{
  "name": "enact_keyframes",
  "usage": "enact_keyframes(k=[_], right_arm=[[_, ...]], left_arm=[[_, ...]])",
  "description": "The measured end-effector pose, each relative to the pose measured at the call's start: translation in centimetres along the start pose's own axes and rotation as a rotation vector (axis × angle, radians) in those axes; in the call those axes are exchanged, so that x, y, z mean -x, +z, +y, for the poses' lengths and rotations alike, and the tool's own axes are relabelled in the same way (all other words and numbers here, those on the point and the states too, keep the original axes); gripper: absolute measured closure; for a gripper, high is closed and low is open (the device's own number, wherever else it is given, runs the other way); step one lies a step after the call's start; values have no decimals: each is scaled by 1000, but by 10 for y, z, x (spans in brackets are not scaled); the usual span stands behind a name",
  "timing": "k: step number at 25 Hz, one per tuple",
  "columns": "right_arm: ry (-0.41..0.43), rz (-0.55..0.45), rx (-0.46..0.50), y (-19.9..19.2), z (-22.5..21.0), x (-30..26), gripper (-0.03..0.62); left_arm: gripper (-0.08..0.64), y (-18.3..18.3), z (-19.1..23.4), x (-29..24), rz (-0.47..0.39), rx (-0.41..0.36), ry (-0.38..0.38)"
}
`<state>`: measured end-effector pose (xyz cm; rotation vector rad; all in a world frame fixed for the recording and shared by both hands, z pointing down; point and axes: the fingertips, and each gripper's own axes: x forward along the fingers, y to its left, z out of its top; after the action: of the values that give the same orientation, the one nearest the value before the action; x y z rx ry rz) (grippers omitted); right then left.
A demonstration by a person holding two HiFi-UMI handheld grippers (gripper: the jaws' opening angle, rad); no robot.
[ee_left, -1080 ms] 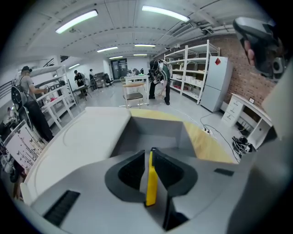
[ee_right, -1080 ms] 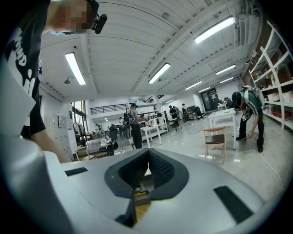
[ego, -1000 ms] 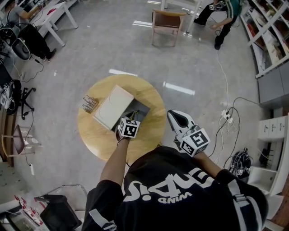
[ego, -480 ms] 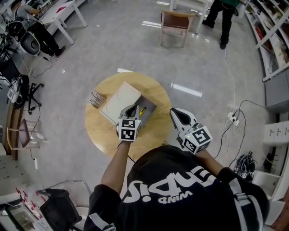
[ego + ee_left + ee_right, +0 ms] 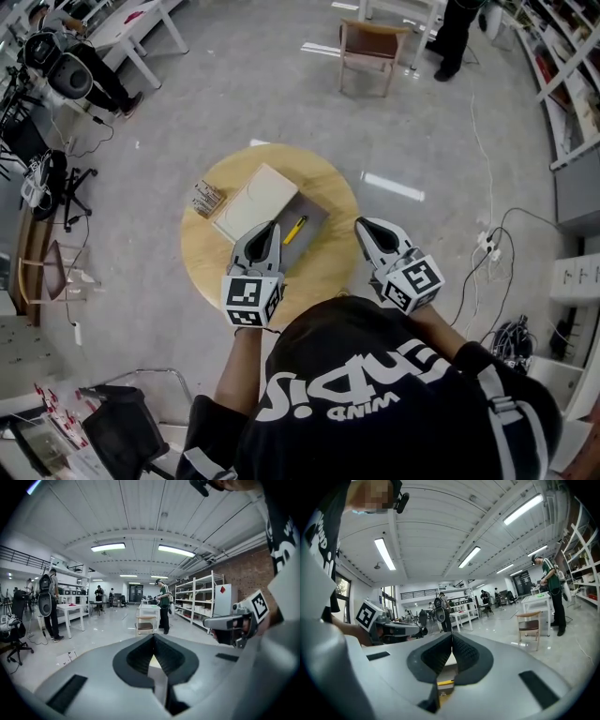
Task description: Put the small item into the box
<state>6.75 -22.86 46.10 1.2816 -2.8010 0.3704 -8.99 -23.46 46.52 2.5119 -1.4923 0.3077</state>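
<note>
The left claw (image 5: 268, 229) and the right claw (image 5: 365, 226) are each pressed together and empty, over the round worktop's (image 5: 323, 272) near edge. The slim yellow item (image 5: 295, 230) lies inside the open grey box (image 5: 314, 214), mid-worktop.

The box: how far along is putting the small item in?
Done: the yellow item lies inside the open grey box. In hand: nothing; left gripper and right gripper have jaws together, empty. Left: perhaps closing the cream lid.
</note>
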Motion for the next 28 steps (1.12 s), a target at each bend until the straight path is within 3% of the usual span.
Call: enact_keyframes(k=[5,12,28], right_arm=[[24,-6,10,2,7,-1,588],[41,-10,16,1,14,-2,588],[59,-13,40,0,21,0,589]], left_arm=[[549,15,-5,30,-101,7,18],[549,7,3,60,-194,61,77],[549,1,-7,71,-206,101,86]])
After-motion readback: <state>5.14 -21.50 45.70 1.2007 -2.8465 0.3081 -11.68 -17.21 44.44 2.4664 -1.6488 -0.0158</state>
